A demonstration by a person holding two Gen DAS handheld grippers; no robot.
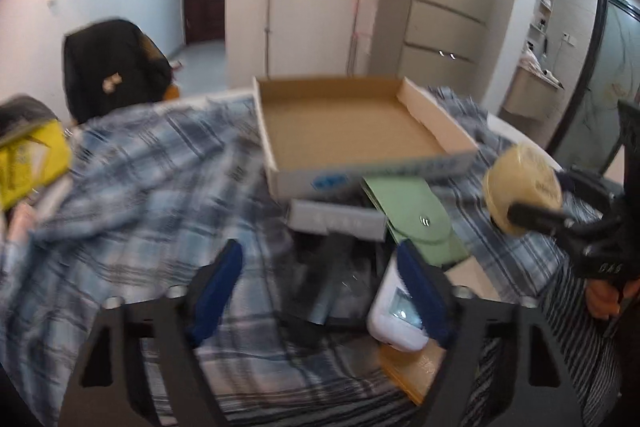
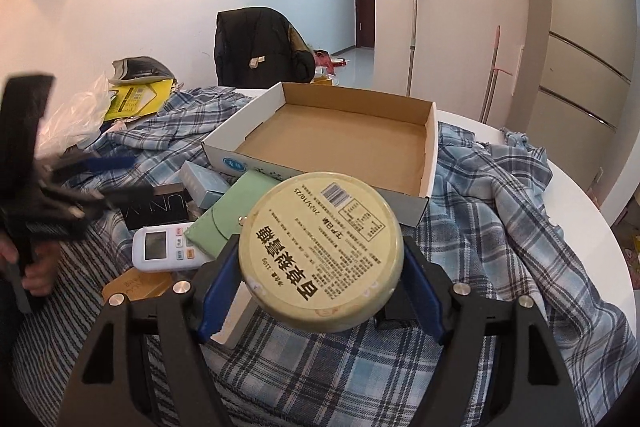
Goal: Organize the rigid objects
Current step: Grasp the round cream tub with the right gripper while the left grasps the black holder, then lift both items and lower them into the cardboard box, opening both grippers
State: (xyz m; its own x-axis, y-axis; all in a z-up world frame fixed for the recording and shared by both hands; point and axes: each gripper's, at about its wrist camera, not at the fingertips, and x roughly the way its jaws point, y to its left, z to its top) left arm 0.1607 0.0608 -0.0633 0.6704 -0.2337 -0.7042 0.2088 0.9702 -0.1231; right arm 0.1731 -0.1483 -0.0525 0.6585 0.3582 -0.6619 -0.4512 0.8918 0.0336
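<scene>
Plaid cloth [image 2: 500, 195] is spread over a white round tabletop [image 2: 592, 211], with a tall fridge [image 2: 580, 39] and a dark door seen behind.

A round yellow tin [image 2: 320, 251] is gripped by the right gripper [image 2: 320, 283], whose jaws are clenched on its two sides; its printed lid is turned toward the camera and it is held above the cloth, just in front of the near corner of the cardboard box. In the left wrist view the same tin [image 1: 522, 187] is seen at the right edge, pinched between black fingers.

The left gripper [image 1: 320, 291] is held with its jaws apart and nothing between them, above a blurred dark flat thing whose kind cannot be told. A white remote [image 1: 394, 311] lies just beside the right blue pad [image 1: 424, 291].

Beyond the jaws a green pouch [image 1: 416, 219] and a small grey box [image 1: 336, 221] lie touching the front wall of a shallow cardboard box [image 1: 352, 131], which stands open with nothing inside. A black palette [image 2: 158, 207] lies left of the pouch. Farther off, a yellow bag [image 2: 136, 99] and a chair draped with a black jacket [image 2: 260, 47] are seen.
</scene>
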